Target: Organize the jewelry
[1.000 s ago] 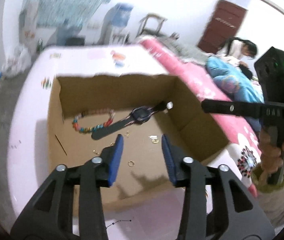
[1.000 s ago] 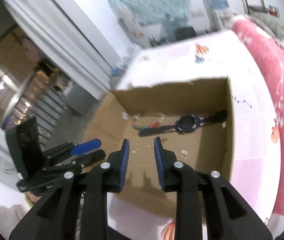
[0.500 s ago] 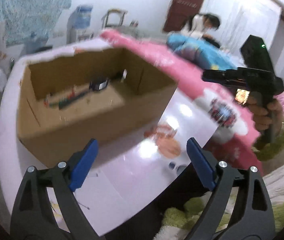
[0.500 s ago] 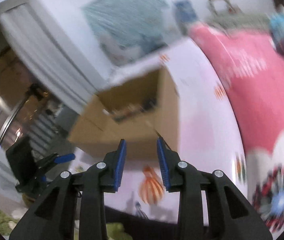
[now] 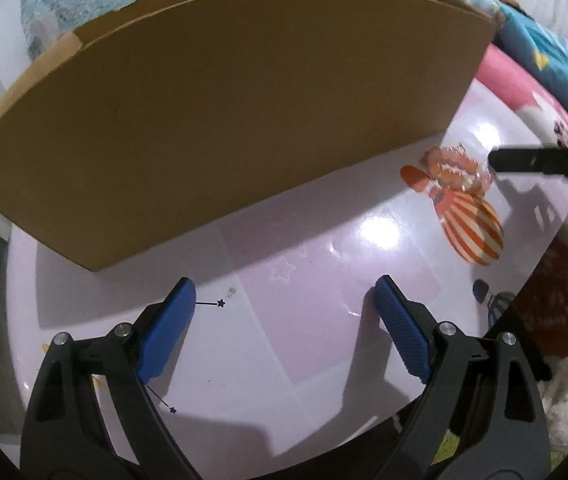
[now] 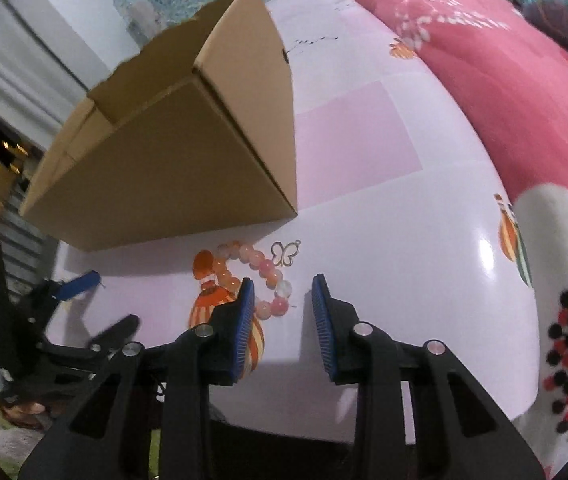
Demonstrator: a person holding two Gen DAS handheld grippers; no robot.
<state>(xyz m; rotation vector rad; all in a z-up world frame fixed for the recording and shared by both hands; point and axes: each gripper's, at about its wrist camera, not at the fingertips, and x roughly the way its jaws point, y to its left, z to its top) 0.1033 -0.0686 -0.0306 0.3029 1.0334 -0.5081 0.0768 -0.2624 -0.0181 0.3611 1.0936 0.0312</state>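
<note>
Bracelet [image 6: 257, 280] and butterfly charm [image 6: 286, 254] lie outside the box [image 6: 171, 160] near the worktop's front edge; left tongs [image 5: 286, 312] wide, right tongs [image 6: 279, 300] narrow, empty

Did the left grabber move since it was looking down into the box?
Yes. The left gripper has dropped from above the cardboard box to low over the table in front of its wall; its jaws have just been opening, nothing between them.
</note>
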